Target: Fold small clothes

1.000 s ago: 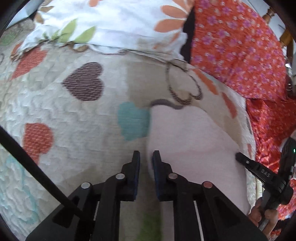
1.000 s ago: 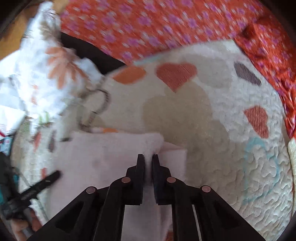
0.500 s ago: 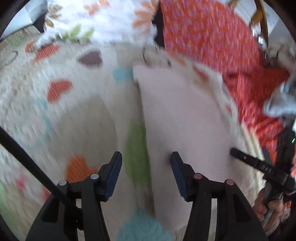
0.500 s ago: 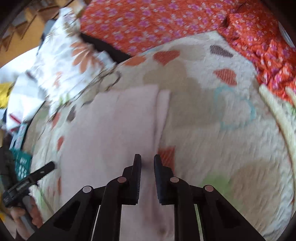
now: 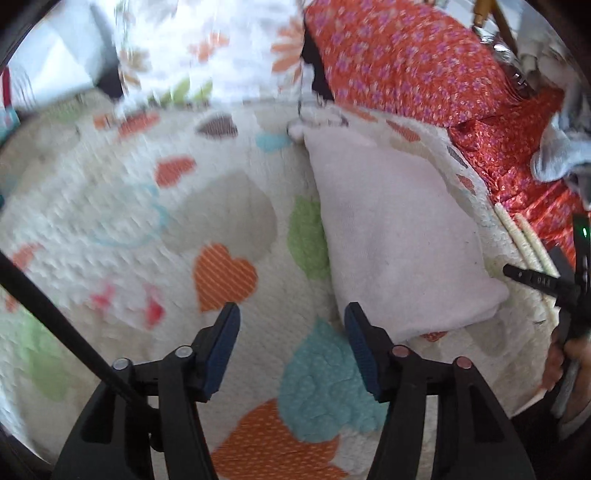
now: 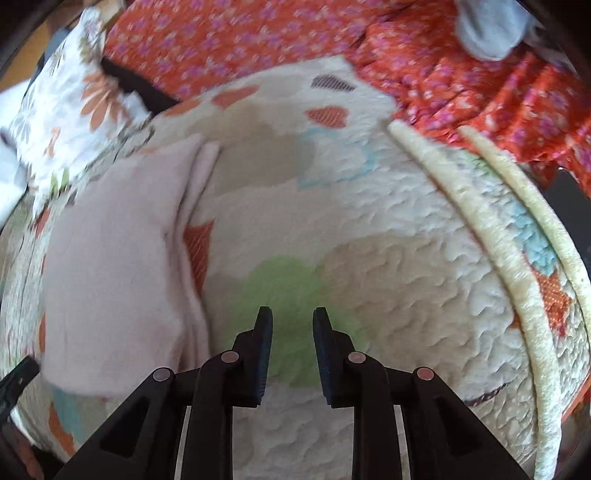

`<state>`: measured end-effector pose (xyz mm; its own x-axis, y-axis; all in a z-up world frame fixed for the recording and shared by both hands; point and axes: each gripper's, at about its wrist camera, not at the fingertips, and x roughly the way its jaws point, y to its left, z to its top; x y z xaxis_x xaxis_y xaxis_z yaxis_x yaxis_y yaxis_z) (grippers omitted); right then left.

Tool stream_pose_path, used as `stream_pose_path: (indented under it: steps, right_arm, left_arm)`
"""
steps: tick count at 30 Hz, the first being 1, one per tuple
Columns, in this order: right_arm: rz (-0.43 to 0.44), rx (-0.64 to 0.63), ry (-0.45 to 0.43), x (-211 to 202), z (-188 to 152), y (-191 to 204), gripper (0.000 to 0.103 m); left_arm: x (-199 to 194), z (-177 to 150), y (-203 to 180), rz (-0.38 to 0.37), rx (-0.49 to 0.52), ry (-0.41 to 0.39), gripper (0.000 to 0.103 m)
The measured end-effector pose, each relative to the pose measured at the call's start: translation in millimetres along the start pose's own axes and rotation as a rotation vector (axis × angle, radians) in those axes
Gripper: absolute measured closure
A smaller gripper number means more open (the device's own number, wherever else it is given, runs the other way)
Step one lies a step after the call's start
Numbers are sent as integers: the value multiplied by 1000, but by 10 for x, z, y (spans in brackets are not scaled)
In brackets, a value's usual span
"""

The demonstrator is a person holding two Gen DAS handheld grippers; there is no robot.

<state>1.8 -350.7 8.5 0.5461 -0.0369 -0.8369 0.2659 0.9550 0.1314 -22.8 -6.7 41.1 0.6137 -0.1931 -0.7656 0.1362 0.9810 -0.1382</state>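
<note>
A pale pink folded cloth [image 5: 395, 236] lies flat on the heart-patterned quilt [image 5: 207, 229]. In the right wrist view the pink cloth [image 6: 110, 266] lies at the left, its layered edges showing along its right side. My left gripper [image 5: 291, 314] is open and empty, above the quilt just left of the cloth's near corner. My right gripper [image 6: 292, 318] is open and empty above a green patch of the quilt [image 6: 369, 266], to the right of the cloth. The right gripper also shows at the right edge of the left wrist view [image 5: 546, 284].
An orange flowered fabric [image 5: 424, 66] lies behind the quilt, with a white floral pillow [image 5: 207, 48] to its left. A grey-blue garment [image 6: 487, 26] lies on the orange fabric [image 6: 258, 40] at the far right. The quilt's piped edge [image 6: 491, 236] runs along the right.
Both grippers have let go of the pink cloth and opened, then drawn back from it. The cloth now lies folded on the quilt.
</note>
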Motion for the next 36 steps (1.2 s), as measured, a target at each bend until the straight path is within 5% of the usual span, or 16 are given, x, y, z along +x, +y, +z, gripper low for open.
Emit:
stream_pose_path:
  steps: [4,8,11,14,18,23,36]
  right_arm:
    - [-14,-16,11,128,115,13,68]
    - [-35,-53,13,251,301,100,67]
    - [-56,-88,13,389,469,113,46]
    - [-60,-79,30,596,610,37,40]
    - [87,-11,-28,719,636,-120,0]
    - [18,-127,-81,775,575,61,0]
    - [4,-134,-82,782,565,67,0]
  left_arm:
    - [-117,12,-31,92,44,-95,26]
    - [-101,69,21,144,45,-104,23]
    - [-88,71,106,145,17,-90,23]
    - [-63,73,139,150,9,-84,23]
    - [-55,76,133,185,24,-93,23]
    - [-30,101,162,167,3,-68,23]
    - [64,62,148,145,-8,-15,23]
